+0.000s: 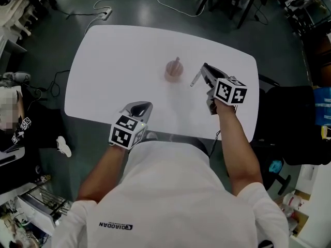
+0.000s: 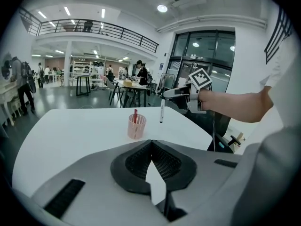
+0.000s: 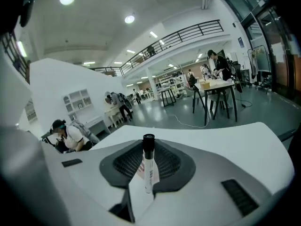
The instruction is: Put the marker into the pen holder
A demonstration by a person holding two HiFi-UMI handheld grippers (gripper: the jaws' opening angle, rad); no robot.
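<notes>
A smooth white table (image 1: 129,56) with rounded corners stands on a glossy grey floor (image 1: 57,40) in a bright, open hall. The left gripper (image 1: 140,108) is over the table's near edge, its jaws together on nothing. The right gripper (image 1: 206,72) clamps a slim white, black-capped marker (image 1: 195,79). The marker is upright above the table, just beside the pink mesh cylindrical pen holder (image 1: 174,71).

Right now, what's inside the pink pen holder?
One red pen stands in the pen holder, top above the rim. The holder's floor is hidden. The marker is outside, in the right gripper.
</notes>
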